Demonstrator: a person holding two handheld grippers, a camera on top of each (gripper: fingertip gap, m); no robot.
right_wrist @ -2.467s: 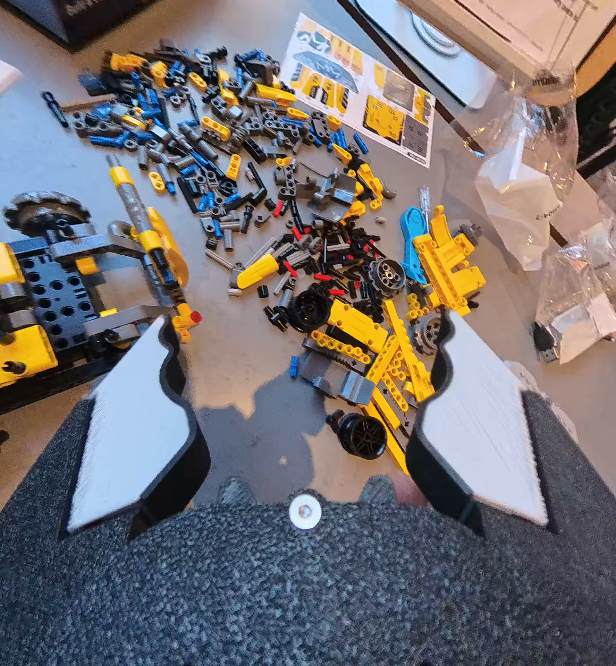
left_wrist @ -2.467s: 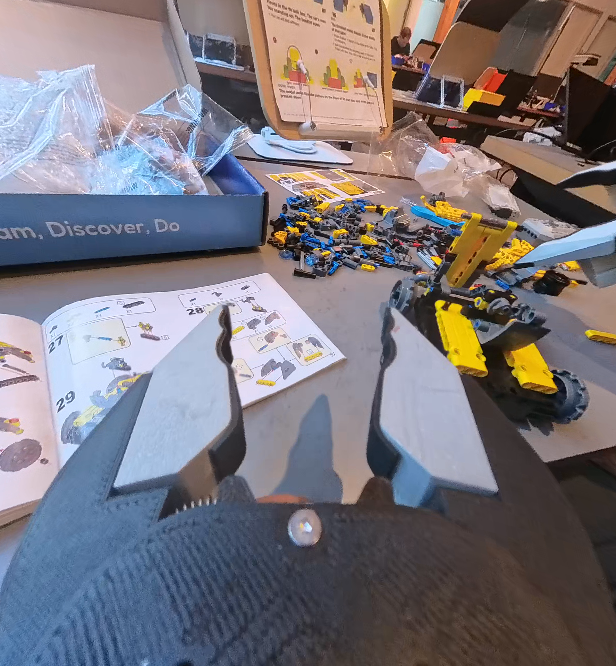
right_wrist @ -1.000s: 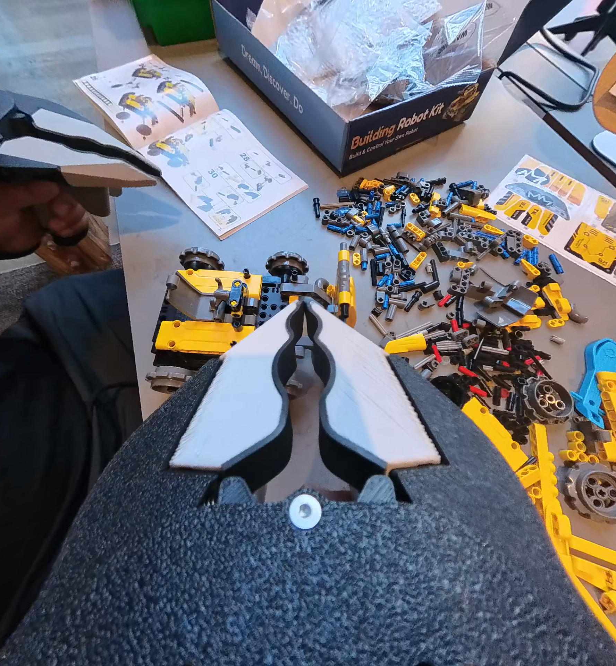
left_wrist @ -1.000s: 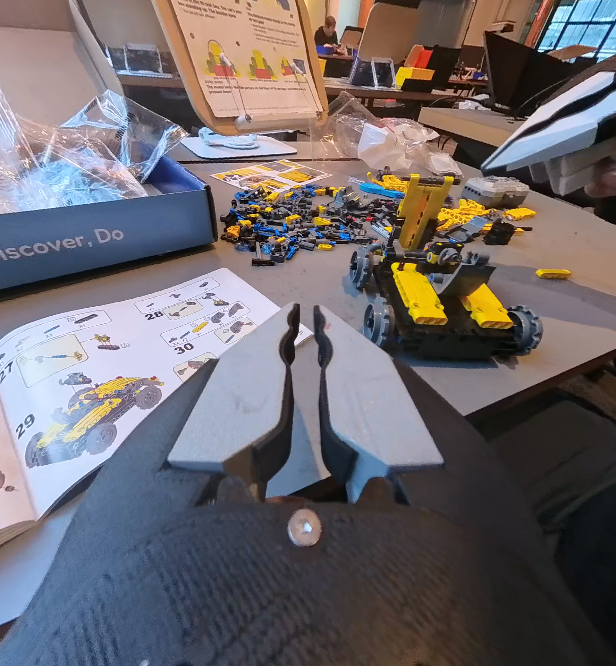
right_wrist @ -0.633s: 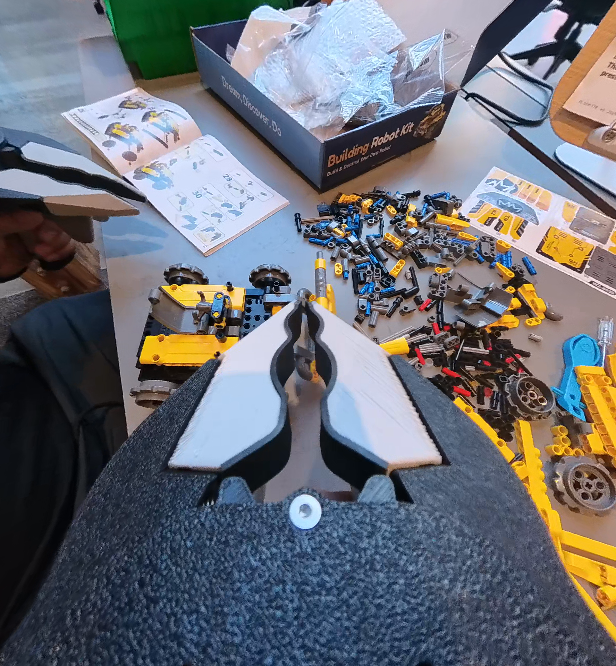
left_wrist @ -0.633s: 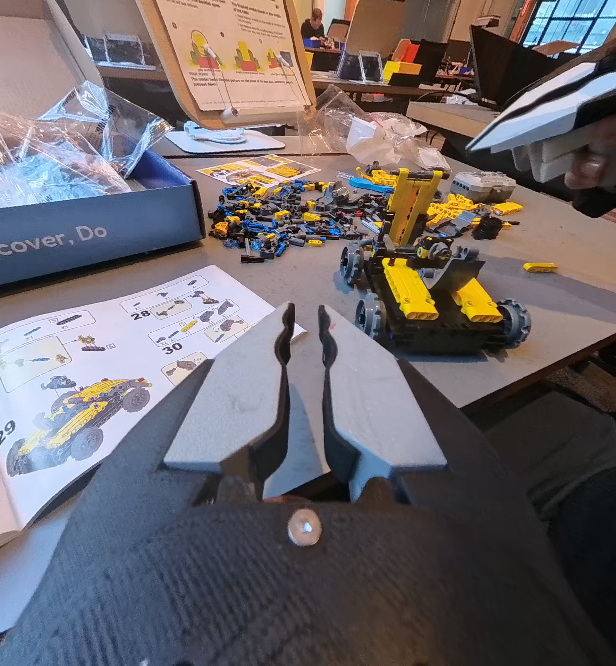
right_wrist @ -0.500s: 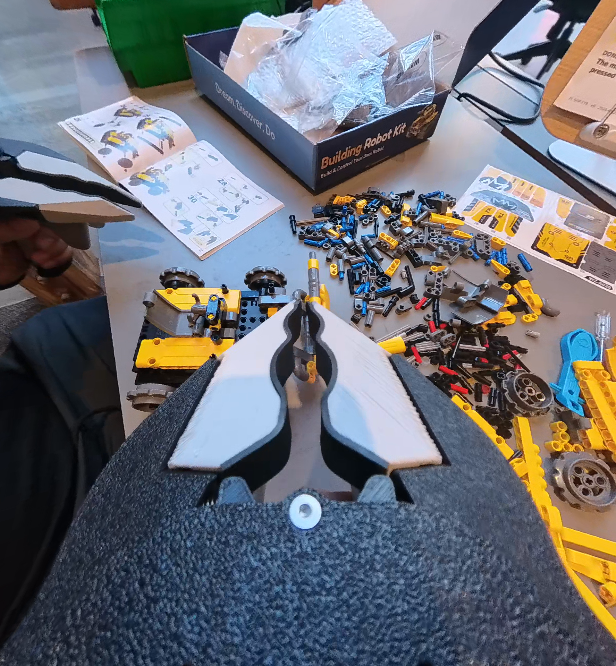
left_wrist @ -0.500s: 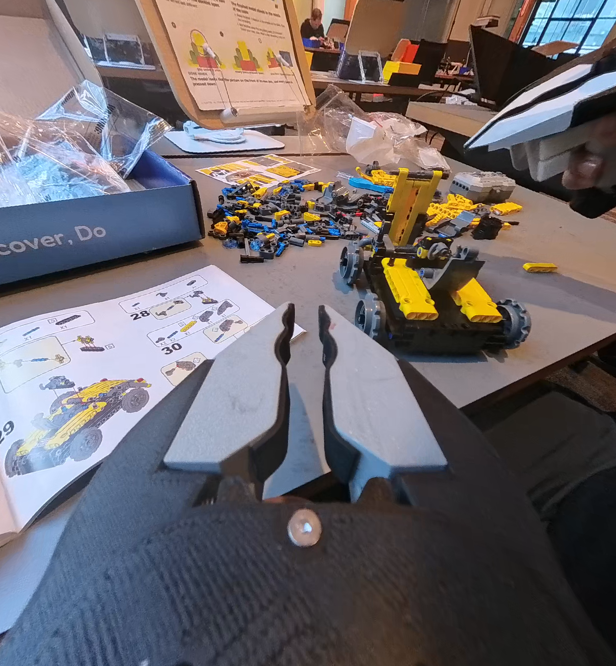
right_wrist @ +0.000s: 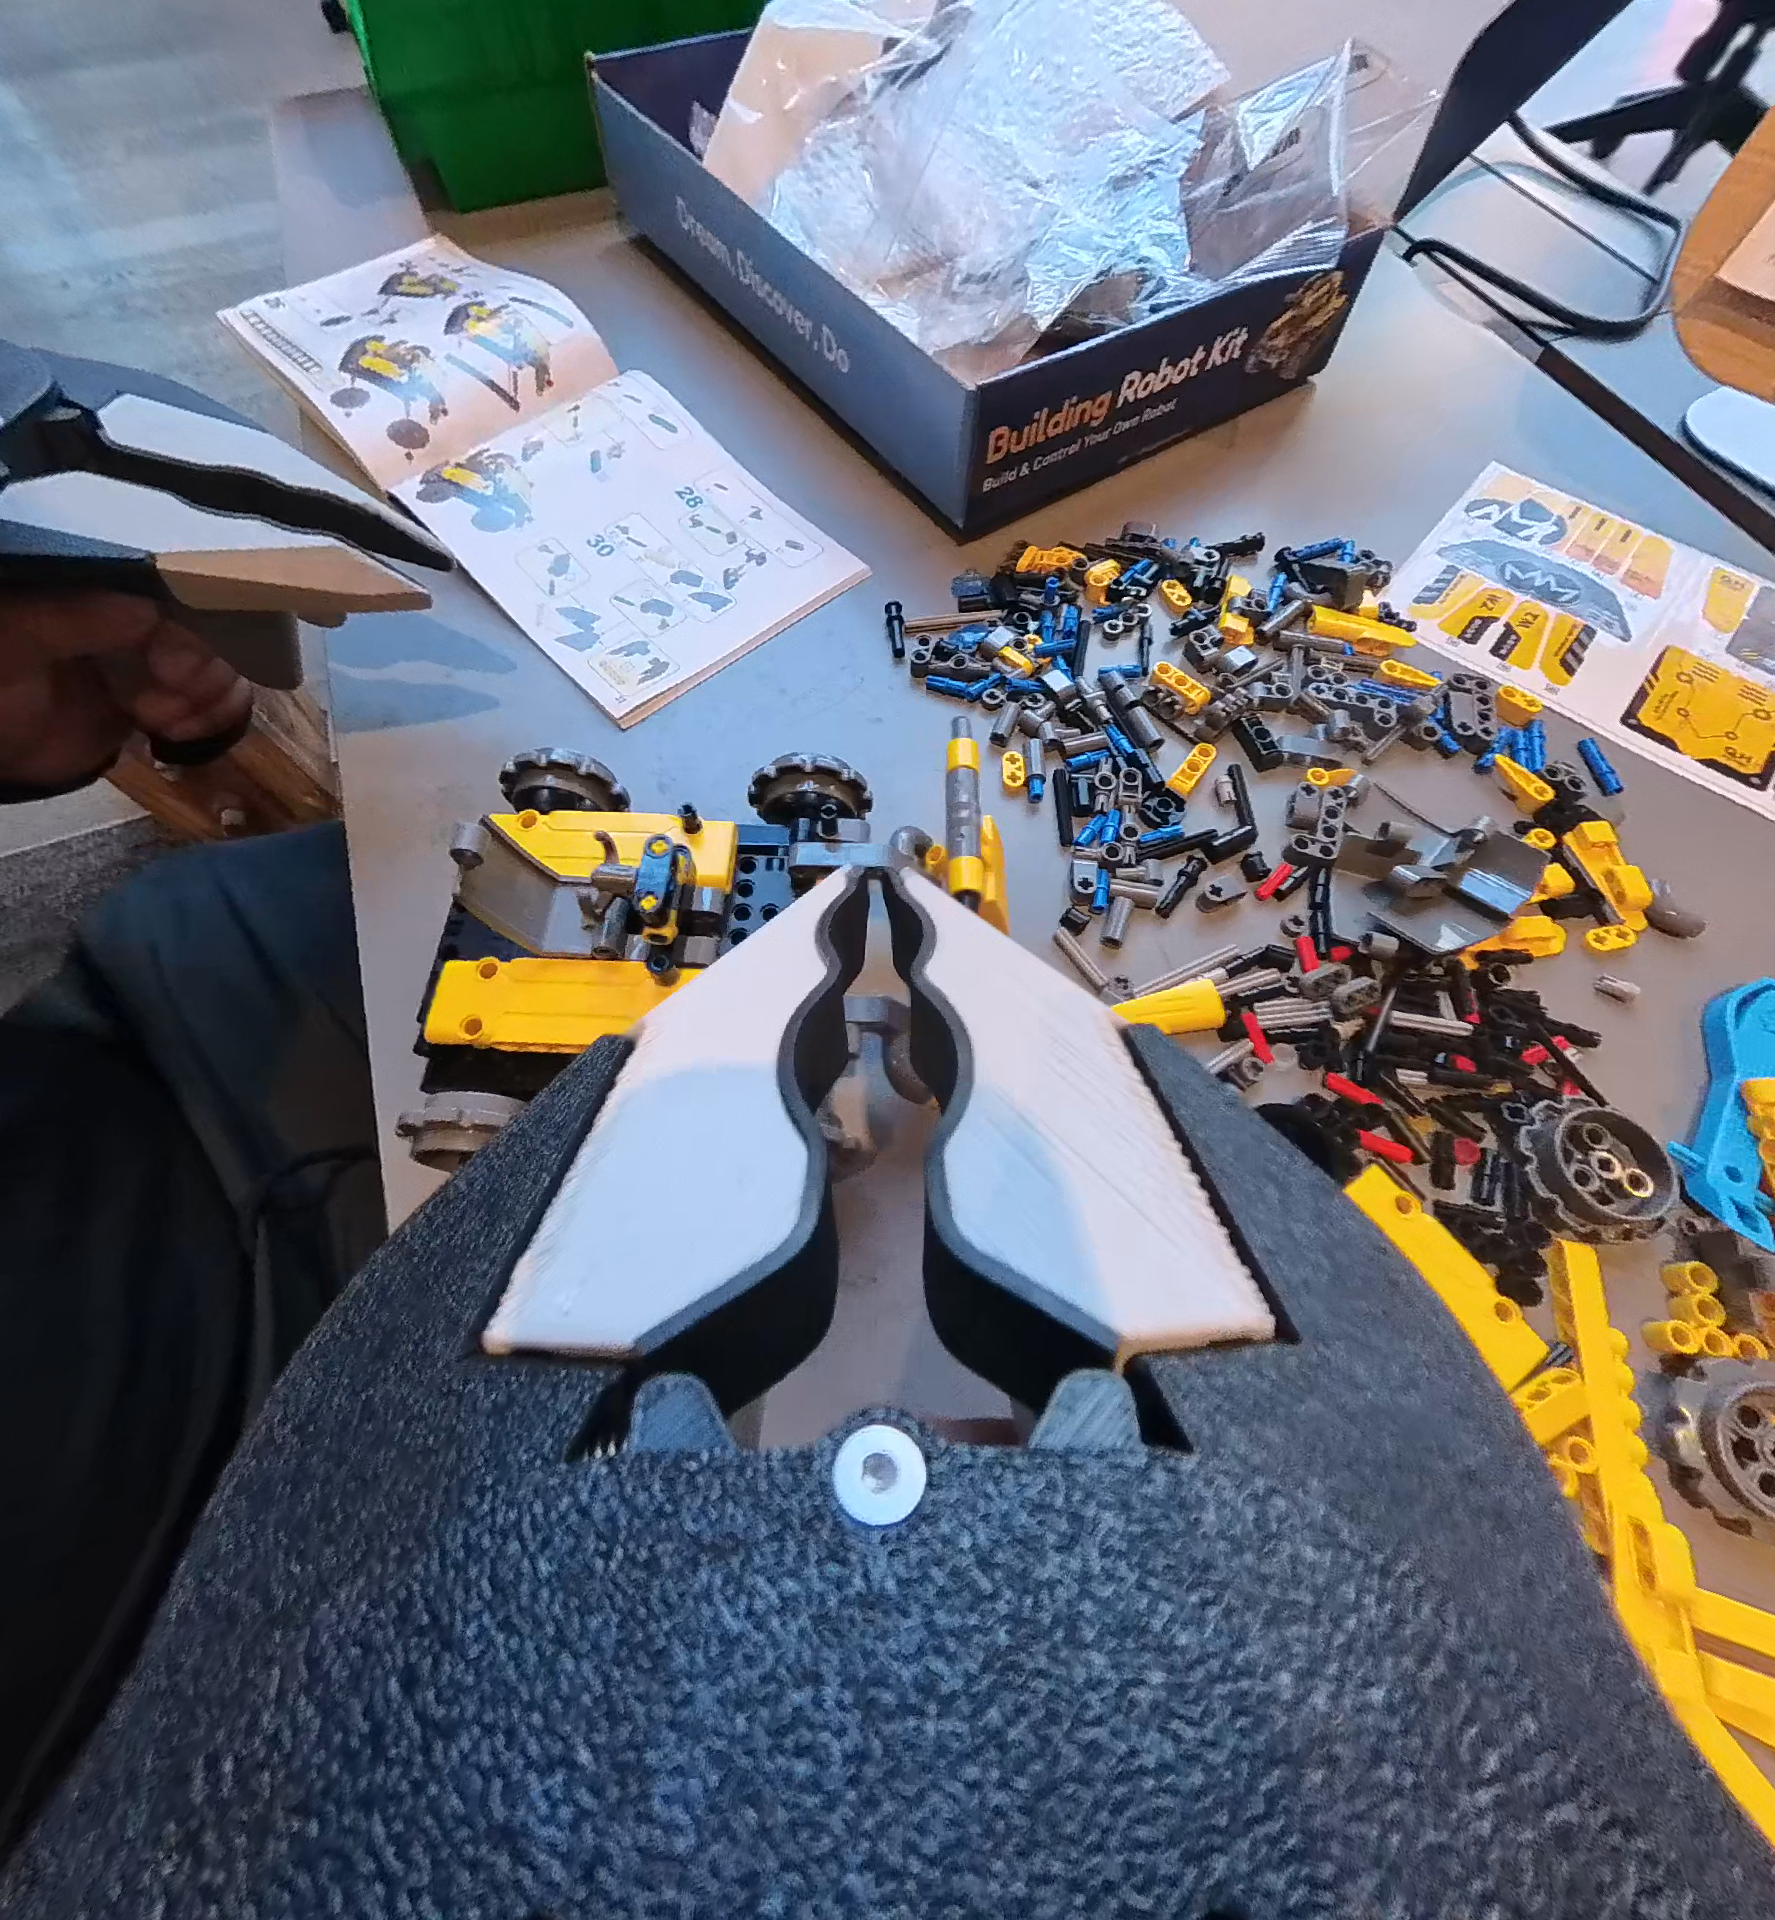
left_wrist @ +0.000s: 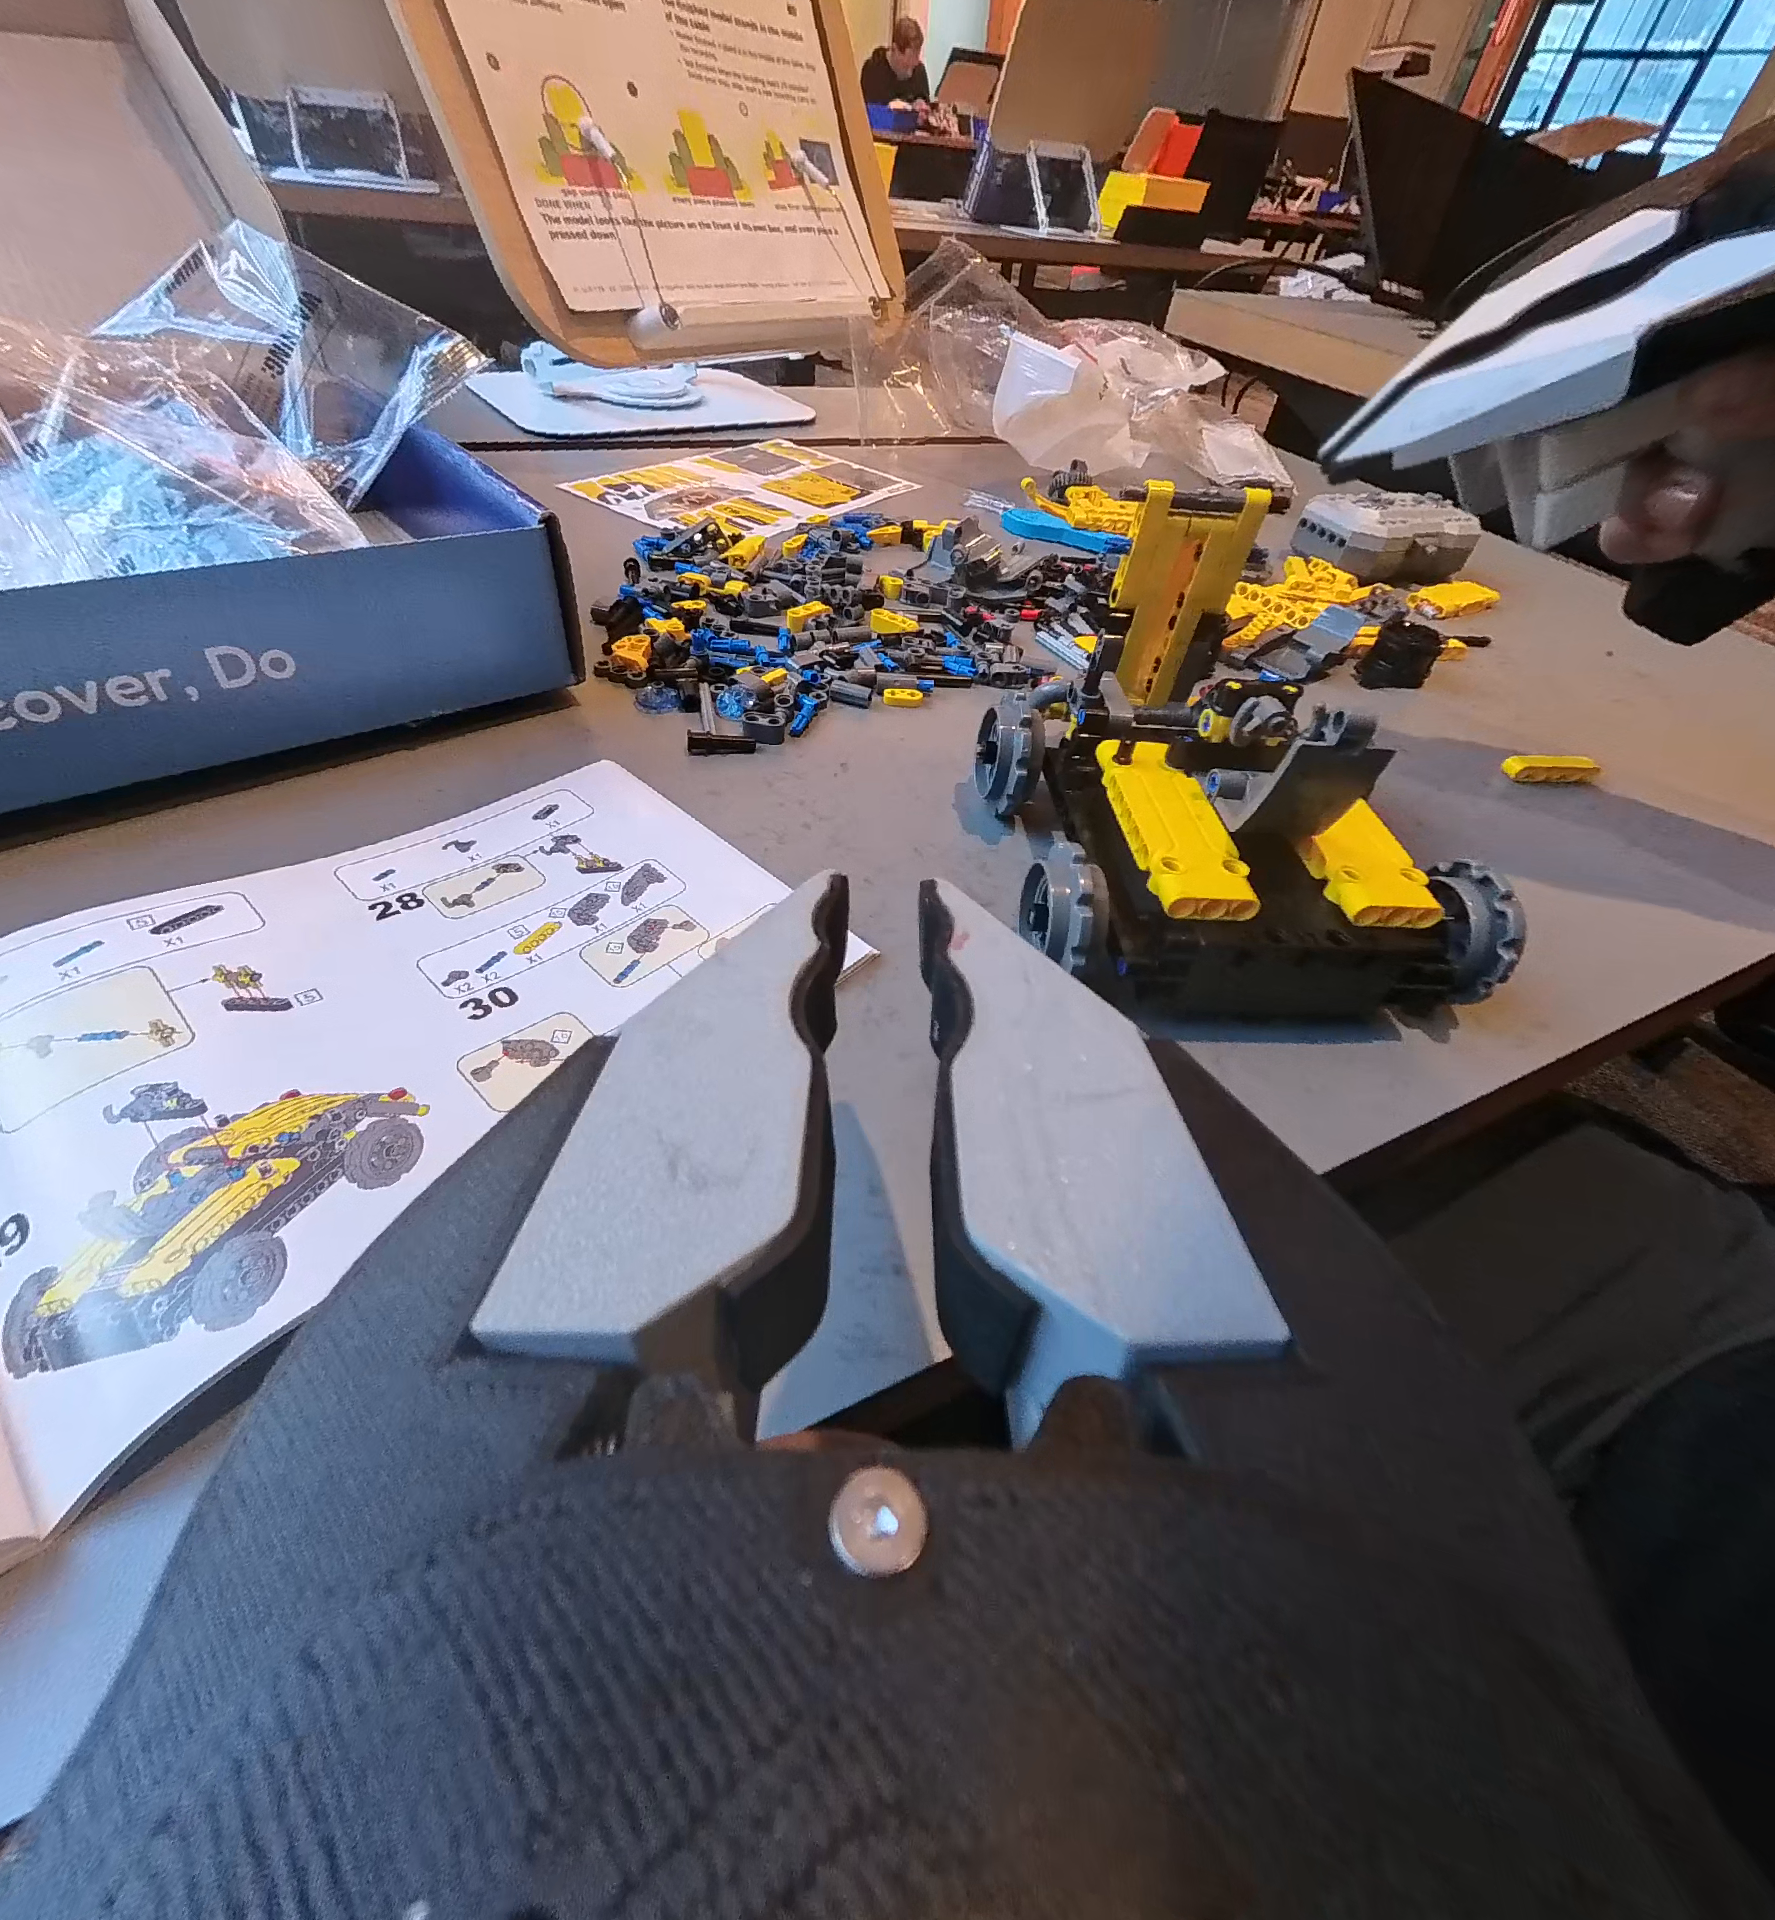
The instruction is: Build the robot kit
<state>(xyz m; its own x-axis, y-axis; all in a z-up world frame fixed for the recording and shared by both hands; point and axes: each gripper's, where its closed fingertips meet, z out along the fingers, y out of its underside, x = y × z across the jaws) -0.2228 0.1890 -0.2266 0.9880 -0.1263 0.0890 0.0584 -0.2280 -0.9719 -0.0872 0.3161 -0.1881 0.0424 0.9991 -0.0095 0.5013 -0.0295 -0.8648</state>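
Yellow wheeled model [left_wrist: 1174,831] sat at the counter [left_wrist: 1641,831] edge; right tool [right_wrist: 878,878] hung closed and empty above it, left tool [left_wrist: 878,904] nearly closed, empty, beside the open booklet [left_wrist: 239,1018].

Even, soft indoor daylight fills both wide-angle views, with bright windows [left_wrist: 1683,62] at the far right. Straight lines bow near the frame edges. Crumpled plastic bags [right_wrist: 1018,177] catch white glare. Soft shadows lie on the grey table [left_wrist: 862,800]. Focus is sharp throughout.
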